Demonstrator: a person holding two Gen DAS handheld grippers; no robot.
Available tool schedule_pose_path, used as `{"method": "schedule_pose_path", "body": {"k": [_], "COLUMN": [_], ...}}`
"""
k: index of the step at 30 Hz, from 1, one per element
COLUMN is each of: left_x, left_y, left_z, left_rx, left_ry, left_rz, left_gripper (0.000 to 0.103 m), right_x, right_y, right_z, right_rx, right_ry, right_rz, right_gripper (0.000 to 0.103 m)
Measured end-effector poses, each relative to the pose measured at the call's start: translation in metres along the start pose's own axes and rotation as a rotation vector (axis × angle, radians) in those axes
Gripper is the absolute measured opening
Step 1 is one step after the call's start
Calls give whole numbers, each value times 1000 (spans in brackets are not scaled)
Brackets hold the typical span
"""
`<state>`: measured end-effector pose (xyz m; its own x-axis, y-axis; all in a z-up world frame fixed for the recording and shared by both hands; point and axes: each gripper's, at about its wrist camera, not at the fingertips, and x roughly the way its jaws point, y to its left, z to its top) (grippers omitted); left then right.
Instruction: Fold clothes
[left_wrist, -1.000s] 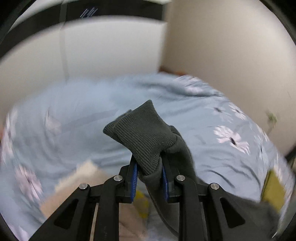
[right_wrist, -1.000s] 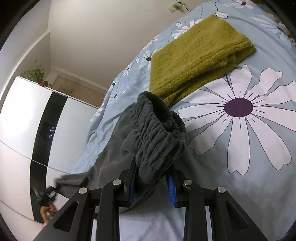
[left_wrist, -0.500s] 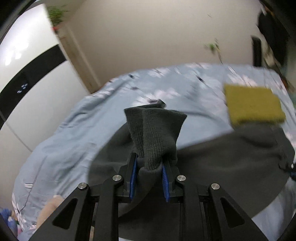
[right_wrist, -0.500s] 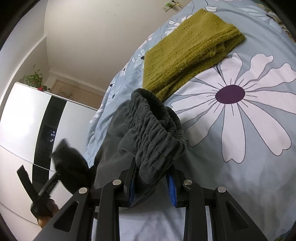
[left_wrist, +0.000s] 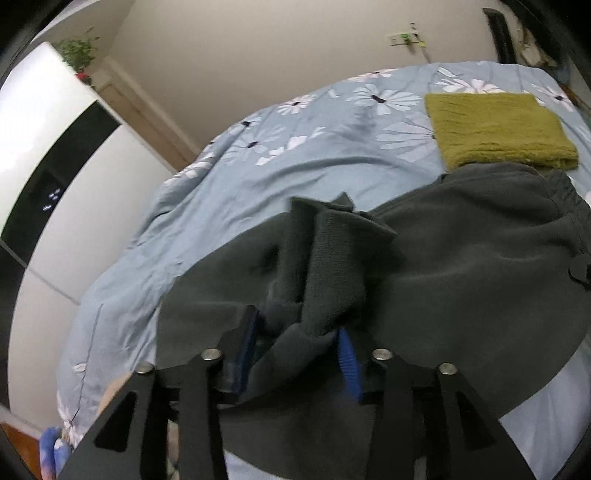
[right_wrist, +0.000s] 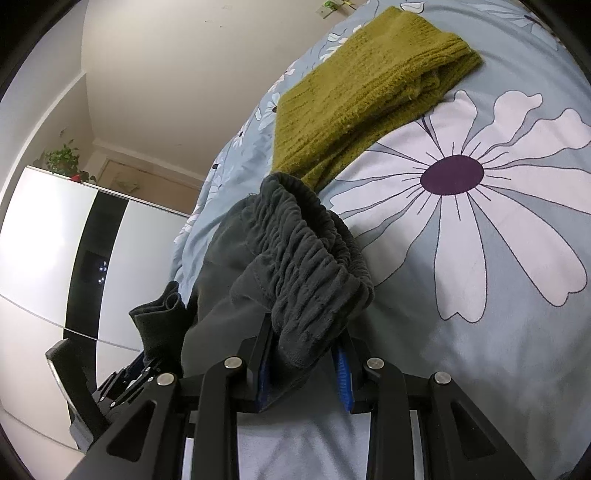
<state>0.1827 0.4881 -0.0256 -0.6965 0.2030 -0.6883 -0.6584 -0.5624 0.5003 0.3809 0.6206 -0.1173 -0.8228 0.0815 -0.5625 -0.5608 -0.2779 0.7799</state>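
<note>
Left tongs (left_wrist: 295, 332) have spread open around the cuff (left_wrist: 332, 266), released onto the trousers (left_wrist: 480, 258) on the bed (left_wrist: 221, 206). Right tongs (right_wrist: 304, 354) remain clamped on the waistband (right_wrist: 306, 258). Judgement: leg fold laid; sweater (right_wrist: 362, 85) already folded beside.

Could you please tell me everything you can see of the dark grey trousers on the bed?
The trousers are dark grey, soft, fleece-like cloth with a gathered elastic waistband and ribbed knit cuffs. They lie folded over on the flowered blue bedspread, their far edge beside the folded green sweater. The left gripper, its fingers parted, has the cuffs loosely between them; the right gripper pinches the bunched waistband.
</note>
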Motion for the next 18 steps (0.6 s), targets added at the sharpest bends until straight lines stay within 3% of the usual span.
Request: {"method": "schedule_pose_path", "body": {"k": [3, 9, 12, 16, 18], "left_x": [-17, -40, -23, 18, 32], "left_y": [0, 12, 55, 104, 107], "left_z": [1, -1, 2, 1, 0], "left_rx": [-16, -38, -173, -396, -428], "left_ry": [-36, -106, -77, 22, 39], "left_rz": [6, -123, -229, -287, -308], "left_gripper": [67, 68, 68, 68, 68], "right_x": [1, 0, -1, 0, 0], "right_y": [1, 3, 3, 1, 0], "right_z": [0, 0, 0, 0, 0], "right_rx": [1, -4, -7, 2, 11], "right_ry": [-2, -3, -1, -3, -5], "right_rz": [-5, -14, -14, -10, -10], "right_gripper": [32, 32, 32, 32, 32]}}
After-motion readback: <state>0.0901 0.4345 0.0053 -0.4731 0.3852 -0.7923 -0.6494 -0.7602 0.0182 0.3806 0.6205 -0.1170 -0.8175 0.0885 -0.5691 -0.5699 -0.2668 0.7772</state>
